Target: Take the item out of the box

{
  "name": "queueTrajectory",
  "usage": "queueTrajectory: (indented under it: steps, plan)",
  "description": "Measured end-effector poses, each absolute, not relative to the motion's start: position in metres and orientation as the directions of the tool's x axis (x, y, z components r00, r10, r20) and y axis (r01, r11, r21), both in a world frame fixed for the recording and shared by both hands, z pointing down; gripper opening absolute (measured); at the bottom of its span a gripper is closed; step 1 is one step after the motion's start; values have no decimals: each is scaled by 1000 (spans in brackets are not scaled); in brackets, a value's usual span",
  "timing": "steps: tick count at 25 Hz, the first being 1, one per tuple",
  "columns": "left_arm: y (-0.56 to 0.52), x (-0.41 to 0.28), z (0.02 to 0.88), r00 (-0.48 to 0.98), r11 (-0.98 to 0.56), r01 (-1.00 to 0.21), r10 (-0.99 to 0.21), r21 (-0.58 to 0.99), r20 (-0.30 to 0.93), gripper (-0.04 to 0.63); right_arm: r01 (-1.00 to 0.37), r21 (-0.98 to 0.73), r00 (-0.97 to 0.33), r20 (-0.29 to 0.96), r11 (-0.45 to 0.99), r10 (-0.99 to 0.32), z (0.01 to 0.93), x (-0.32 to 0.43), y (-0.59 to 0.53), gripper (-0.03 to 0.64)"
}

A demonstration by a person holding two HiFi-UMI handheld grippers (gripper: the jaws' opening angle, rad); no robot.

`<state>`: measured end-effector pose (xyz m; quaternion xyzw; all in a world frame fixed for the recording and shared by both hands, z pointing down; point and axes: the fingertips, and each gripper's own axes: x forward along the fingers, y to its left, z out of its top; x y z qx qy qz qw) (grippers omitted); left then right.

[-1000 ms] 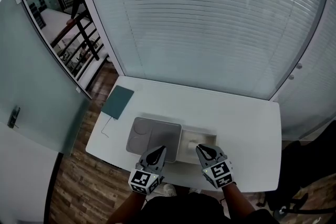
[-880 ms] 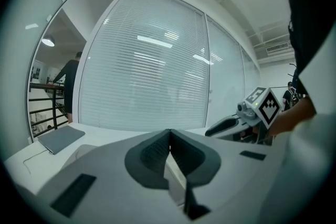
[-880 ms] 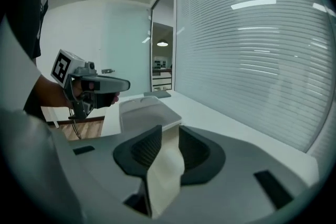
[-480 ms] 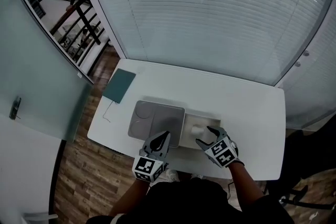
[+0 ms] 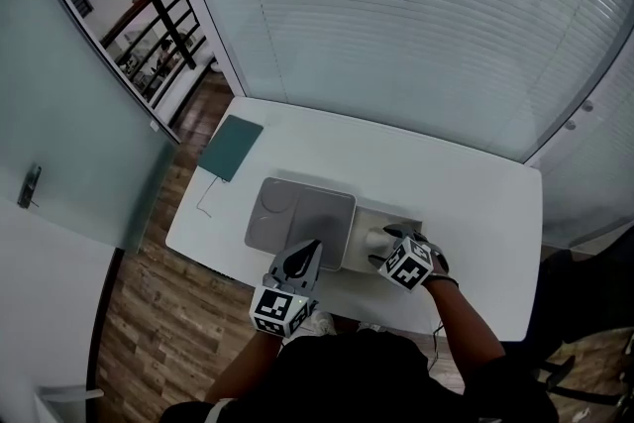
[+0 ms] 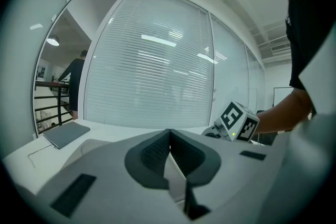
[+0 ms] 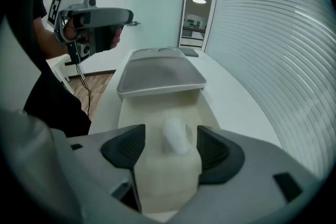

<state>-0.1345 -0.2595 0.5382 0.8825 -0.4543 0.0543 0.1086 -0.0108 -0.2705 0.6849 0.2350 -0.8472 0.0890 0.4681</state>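
An open cream box point(image 5: 404, 216) sits on the white table point(image 5: 475, 213), with a small white item point(image 5: 376, 238) lying in its moulded insert point(image 7: 157, 107). My right gripper point(image 5: 384, 249) hangs just over the box. Its jaws are opening, and the white item point(image 7: 174, 136) lies between the pads point(image 7: 212, 149) without being pressed. The box's grey lid point(image 5: 297, 218) rests flat on the table to the left of the box. My left gripper point(image 5: 313, 249) hovers at the table's front edge by the lid, shut and holding nothing.
A teal notebook point(image 5: 231, 148) lies at the table's far left corner, with a thin cable point(image 5: 203, 205) near the left edge. A blind-covered glass wall point(image 5: 396, 15) runs behind the table. The person's arm point(image 5: 466, 317) reaches in from the front.
The right gripper has moved forward over the box and its jaws have gone from shut to wide apart around the item. The left gripper stays shut near the front edge.
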Motion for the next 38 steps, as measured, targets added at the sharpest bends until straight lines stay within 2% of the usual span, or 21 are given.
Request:
queueTrajectory:
  steps: [8,17,19,22,32,38]
  plan:
    - [-253,-144,541,565,-545,-825,-794,148,224,11,-387,79,-367,901,919,-232,712,-12,-278,268]
    - [-247,-146,542,560,-537,-829,-798,160,223,11,-379,26,-377,909,925,-180,722,-20,-281,238]
    - [-245,-148,543,559,-536,-829,-799,159,222,11,-377,26,-375,910,926,-178,722,-22,-281,209]
    - [-243,-152,546,556,-536,-831,-800,147,225,11,-376,37,-369,911,926,-186,721,-24,-281,169]
    - [-239,-154,547,553,-534,-833,-802,146,223,11,-420,63,-387,890,905,-241,713,-23,-283,161]
    - [-239,-149,545,562,-544,-827,-799,142,214,11,-497,92,-431,837,863,-338,685,-20,-293,161]
